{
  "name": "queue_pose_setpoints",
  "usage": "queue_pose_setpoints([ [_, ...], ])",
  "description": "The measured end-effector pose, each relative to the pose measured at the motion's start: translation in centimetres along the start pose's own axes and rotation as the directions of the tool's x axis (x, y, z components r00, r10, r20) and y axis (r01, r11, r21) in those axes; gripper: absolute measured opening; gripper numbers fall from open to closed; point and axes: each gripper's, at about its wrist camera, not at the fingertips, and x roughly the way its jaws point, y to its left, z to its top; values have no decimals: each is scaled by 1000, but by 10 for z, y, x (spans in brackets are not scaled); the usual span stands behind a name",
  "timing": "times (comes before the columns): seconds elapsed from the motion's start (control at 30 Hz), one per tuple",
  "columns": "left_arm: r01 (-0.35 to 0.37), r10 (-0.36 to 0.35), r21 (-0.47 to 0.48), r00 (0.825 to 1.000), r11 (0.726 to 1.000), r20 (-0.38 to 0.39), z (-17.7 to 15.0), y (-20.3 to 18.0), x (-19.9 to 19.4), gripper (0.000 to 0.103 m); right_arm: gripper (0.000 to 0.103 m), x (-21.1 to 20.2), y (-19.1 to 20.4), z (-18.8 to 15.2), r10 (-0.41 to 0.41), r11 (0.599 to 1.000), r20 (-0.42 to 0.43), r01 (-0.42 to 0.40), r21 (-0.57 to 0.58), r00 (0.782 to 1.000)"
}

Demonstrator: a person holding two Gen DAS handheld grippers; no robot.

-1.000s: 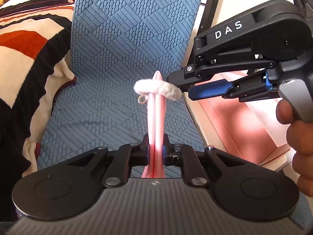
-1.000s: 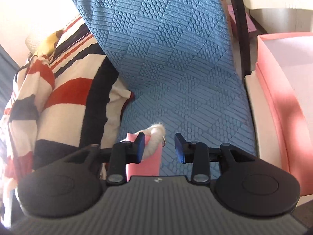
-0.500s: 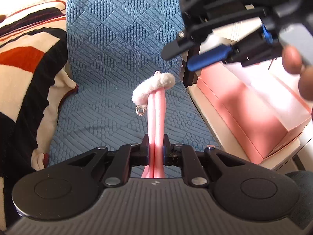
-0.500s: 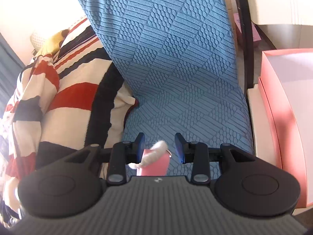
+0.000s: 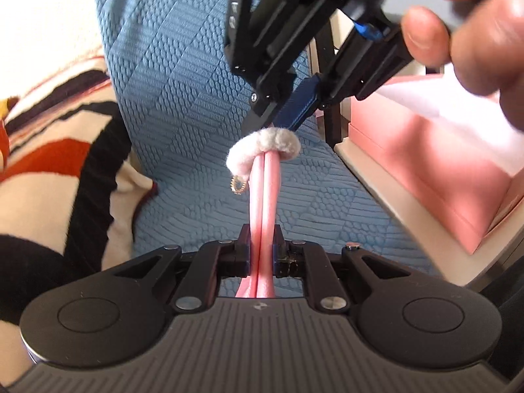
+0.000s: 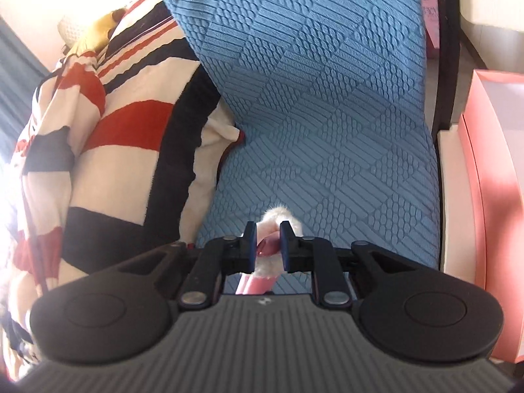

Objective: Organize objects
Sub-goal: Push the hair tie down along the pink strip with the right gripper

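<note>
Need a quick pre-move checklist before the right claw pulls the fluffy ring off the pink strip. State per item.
1. Left claw shut on the pink strip: ok.
2. Fluffy white ring around the strip's far end: ok.
3. Right claw straddles the ring; its jaws have just been closing with the ring between them: ok.
4. Right claw's pads firmly pinching the ring alone, not the strip as well: cannot tell, pink shows between the jaws too.
5. Gold charm hanging free below the ring: ok.
6. Pink box open, beside the blue chair cover: ok.
</note>
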Motion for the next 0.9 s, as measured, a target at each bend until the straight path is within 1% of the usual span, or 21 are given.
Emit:
queue_pose_setpoints([
  [0.03, -9, 9, 14, 1000, 1000, 8, 0, -2, -1, 12, 20, -1, -5, 0, 5, 999, -6, -4, 32, 1000],
  [0.13, -40, 39, 45, 999, 998, 26, 1, -7, -1, 11, 20, -1, -19, 1, 43, 990, -16, -40, 136, 999],
  [0.17, -47, 45, 61, 998, 997, 32, 1, -10, -2, 11, 20, -2, -22, 1, 63, 987, -19, -59, 148, 998],
  [0.3, -58, 53, 97, 997, 994, 48, 0, -16, -3, 10, 20, -3, -26, 3, 72, 985, -38, -65, 160, 997],
  [0.47, -52, 43, 137, 997, 989, 64, 0, -22, -5, 9, 25, 2, -26, 3, 55, 990, -66, -46, 130, 996],
  [0.53, -49, 40, 143, 997, 989, 68, -1, -23, -6, 9, 26, 5, -28, 3, 53, 990, -72, -43, 132, 996],
  [0.67, -50, 38, 159, 996, 986, 80, -1, -27, -9, 9, 26, 12, -35, 4, 60, 984, -84, -45, 170, 995],
  [0.8, -49, 35, 170, 996, 984, 86, -2, -29, -11, 9, 26, 22, -34, 3, 43, 988, -85, -30, 153, 995],
  [0.9, -47, 33, 173, 996, 984, 85, -3, -30, -12, 9, 25, 30, -35, 3, 34, 987, -91, -19, 162, 995],
])
